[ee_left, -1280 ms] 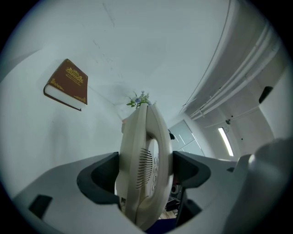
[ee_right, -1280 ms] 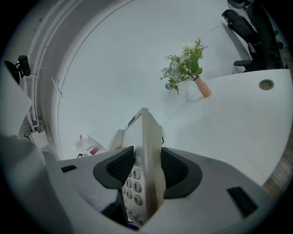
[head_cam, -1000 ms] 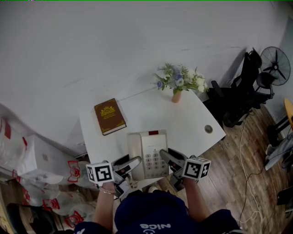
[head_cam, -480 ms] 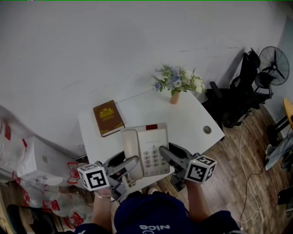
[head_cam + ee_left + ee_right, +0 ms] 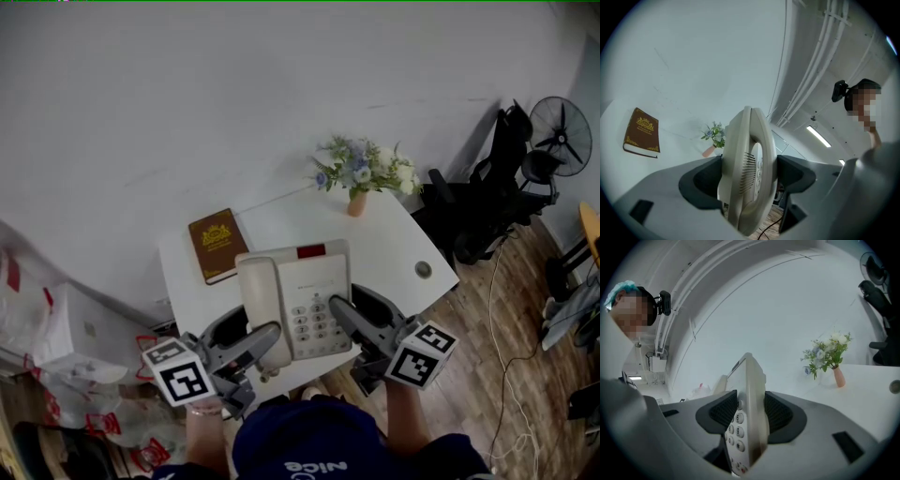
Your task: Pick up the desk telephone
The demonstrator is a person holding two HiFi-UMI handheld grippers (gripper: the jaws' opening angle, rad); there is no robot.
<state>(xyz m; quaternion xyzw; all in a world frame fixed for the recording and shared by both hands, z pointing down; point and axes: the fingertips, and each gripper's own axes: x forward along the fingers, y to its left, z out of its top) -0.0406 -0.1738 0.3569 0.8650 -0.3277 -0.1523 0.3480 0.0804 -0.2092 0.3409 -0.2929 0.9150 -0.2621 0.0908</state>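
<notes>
The beige desk telephone (image 5: 295, 300) hangs above the white table (image 5: 384, 248), handset on its left side and keypad on the right. My left gripper (image 5: 267, 339) is shut on the telephone's handset side (image 5: 747, 173), its dark pads pressed on both faces. The right gripper (image 5: 339, 314) is shut on the keypad edge (image 5: 747, 418), with number keys showing beside the pad. Both grippers sit at the near edge of the telephone, marker cubes toward me.
A brown book (image 5: 216, 244) lies on the table's left part, also in the left gripper view (image 5: 643, 132). A small vase of flowers (image 5: 361, 173) stands at the far edge. A black chair and a fan (image 5: 561, 131) stand right of the table. Bags lie at left.
Both grippers have risen with the telephone between them; it now appears larger and higher over the table, covering more of the book's near corner.
</notes>
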